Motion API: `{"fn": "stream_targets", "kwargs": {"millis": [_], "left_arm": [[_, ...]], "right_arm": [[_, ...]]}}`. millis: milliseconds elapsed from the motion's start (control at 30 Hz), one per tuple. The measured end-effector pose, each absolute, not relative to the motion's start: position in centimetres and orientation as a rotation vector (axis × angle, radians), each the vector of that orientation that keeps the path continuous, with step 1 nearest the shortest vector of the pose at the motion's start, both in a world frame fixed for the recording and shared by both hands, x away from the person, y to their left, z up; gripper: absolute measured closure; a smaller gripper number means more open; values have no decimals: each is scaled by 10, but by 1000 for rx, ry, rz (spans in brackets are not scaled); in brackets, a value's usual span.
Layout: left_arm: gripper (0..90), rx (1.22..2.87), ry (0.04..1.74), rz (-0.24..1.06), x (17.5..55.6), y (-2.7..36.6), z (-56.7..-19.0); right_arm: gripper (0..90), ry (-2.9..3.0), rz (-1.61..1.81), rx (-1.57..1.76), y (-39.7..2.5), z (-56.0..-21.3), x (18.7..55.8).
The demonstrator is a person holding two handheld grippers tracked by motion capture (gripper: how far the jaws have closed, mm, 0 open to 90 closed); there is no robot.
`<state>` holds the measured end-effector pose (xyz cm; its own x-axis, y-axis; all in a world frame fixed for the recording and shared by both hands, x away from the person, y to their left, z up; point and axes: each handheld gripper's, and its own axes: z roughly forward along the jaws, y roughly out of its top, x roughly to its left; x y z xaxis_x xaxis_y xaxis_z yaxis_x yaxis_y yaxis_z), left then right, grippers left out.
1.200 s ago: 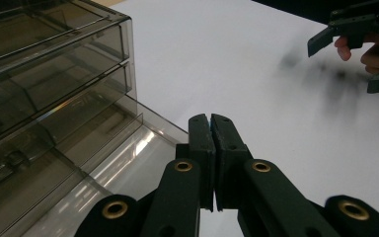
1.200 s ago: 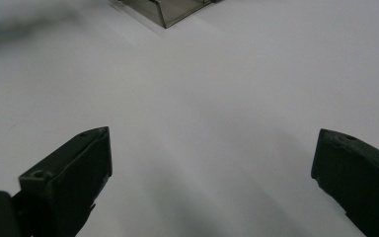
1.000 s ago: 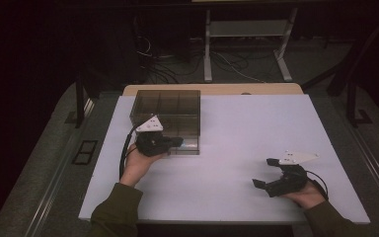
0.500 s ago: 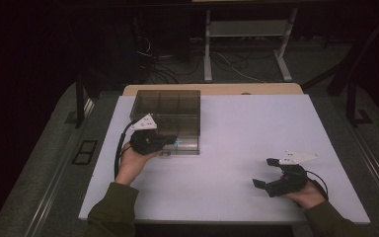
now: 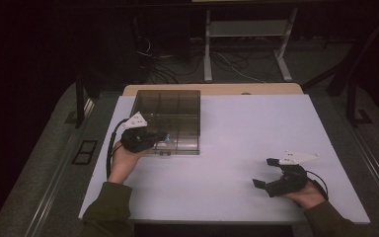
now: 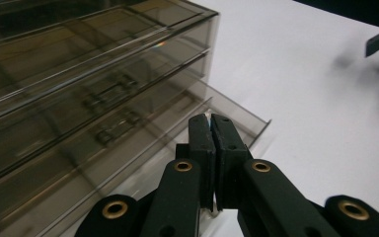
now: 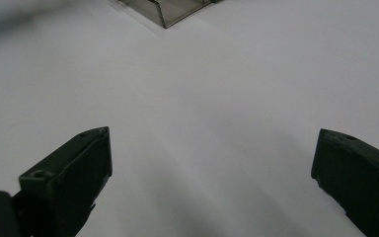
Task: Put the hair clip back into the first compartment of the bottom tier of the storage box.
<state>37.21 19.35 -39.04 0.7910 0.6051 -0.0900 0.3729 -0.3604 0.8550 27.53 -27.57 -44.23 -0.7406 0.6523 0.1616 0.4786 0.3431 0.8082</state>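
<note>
The smoky plastic drawer cabinet (image 5: 168, 121) lies at the table's (image 5: 237, 128) far-left part, its lowest drawer (image 6: 187, 128) partly pulled out. The left gripper (image 5: 150, 140), at the cabinet's near-left corner, has its jaws pinched together on the drawer's thin front lip. A skewed pull could jam the drawer or drag the light cabinet along. The right gripper (image 5: 269, 173) rests well right of the cabinet, jaws wide apart, hand low.

I am seeing bare table (image 5: 237, 143) lying open around my right gripper (image 5: 269, 174); the smoky drawer box (image 5: 170, 111) is blocking the far left.
</note>
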Motion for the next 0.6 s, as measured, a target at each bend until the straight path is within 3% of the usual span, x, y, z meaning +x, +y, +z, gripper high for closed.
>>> {"fn": "stream_targets", "kwargs": {"millis": [600], "left_arm": [[873,1977,872,368,381,231,-403]], "right_arm": [[14,2415,1350,1028,-275,-443,275]]}}
